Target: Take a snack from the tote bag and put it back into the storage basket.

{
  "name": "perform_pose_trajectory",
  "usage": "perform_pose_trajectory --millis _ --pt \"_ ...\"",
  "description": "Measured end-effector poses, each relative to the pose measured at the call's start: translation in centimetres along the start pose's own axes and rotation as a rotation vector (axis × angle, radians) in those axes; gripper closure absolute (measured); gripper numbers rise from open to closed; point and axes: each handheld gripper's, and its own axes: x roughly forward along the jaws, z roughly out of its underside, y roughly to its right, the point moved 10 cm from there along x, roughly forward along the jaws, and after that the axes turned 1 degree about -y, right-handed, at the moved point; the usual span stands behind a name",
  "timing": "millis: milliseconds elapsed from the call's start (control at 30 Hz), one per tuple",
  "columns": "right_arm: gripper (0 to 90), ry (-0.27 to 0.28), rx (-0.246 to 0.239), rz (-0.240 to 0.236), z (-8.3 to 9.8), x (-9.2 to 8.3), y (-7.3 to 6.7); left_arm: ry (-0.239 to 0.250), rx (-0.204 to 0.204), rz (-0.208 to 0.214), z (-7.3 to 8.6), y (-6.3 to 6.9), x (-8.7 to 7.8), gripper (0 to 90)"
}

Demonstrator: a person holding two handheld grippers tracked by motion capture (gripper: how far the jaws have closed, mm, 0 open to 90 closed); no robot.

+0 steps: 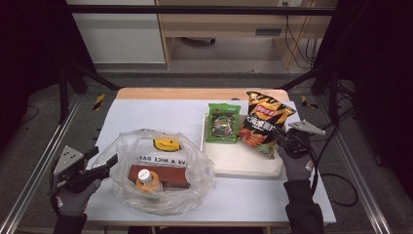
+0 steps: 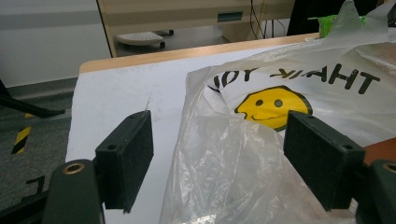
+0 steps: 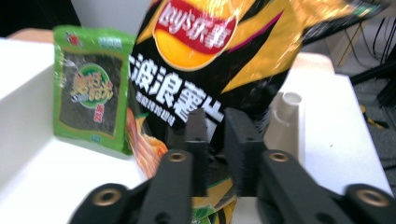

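A black and orange chip bag (image 1: 265, 122) stands on a white tray (image 1: 243, 163), with a green seaweed packet (image 1: 223, 123) to its left. My right gripper (image 1: 281, 140) is at the bag's right lower corner. In the right gripper view its jaws (image 3: 215, 135) are pinched together on the lower edge of the chip bag (image 3: 201, 56), beside the seaweed packet (image 3: 91, 88). My left gripper (image 1: 103, 157) stands open at the left edge of a clear plastic bag (image 1: 160, 165) with a smiley face. A fold of that plastic bag (image 2: 280, 84) lies loose between its wide-apart pads (image 2: 128, 154).
Inside the plastic bag lie a brown box (image 1: 165, 175) and a bottle with a white cap (image 1: 145, 176). A white sheet (image 1: 160, 114) covers the table. A white peg (image 3: 286, 114) rises behind the chip bag. Metal frame rails and cables run along both sides of the table.
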Motion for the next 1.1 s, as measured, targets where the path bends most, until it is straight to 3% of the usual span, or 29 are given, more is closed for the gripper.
perform_pose_trajectory --millis 100,267,333,567,733,833,933,1033,1100 --pt "85.2 -0.020 0.005 0.018 0.1 0.8 0.2 0.000 -0.001 -0.001 0.0 0.0 0.0 23.7" --pt "81.2 -0.045 -0.044 0.092 -0.2 1.7 0.8 -0.005 0.002 0.001 0.2 0.0 0.1 23.7" --pt "80.3 -0.046 -0.039 0.103 -0.3 1.9 1.2 -0.008 0.002 0.002 0.2 0.1 0.2 23.7" --pt "74.8 -0.056 -0.037 0.093 -0.9 2.8 1.7 -0.010 0.003 0.003 0.3 0.2 0.3 23.8" --pt "64.4 -0.012 -0.014 0.088 -1.4 2.4 1.7 -0.007 0.001 0.003 0.2 0.1 0.2 23.8" --pt "54.9 0.022 0.014 0.115 -1.9 1.8 2.2 -0.005 0.000 0.002 0.2 0.1 0.1 23.8" --pt "46.8 0.017 0.026 0.152 -1.8 2.0 3.0 -0.006 0.001 0.002 0.2 0.1 0.1 23.8" --pt "48.0 0.010 0.046 0.148 -1.6 2.5 3.3 -0.005 0.000 0.002 0.2 0.0 0.1 23.8" --pt "51.4 0.013 0.029 0.133 -1.7 2.7 3.0 -0.006 -0.001 0.001 0.2 0.0 0.1 23.9"
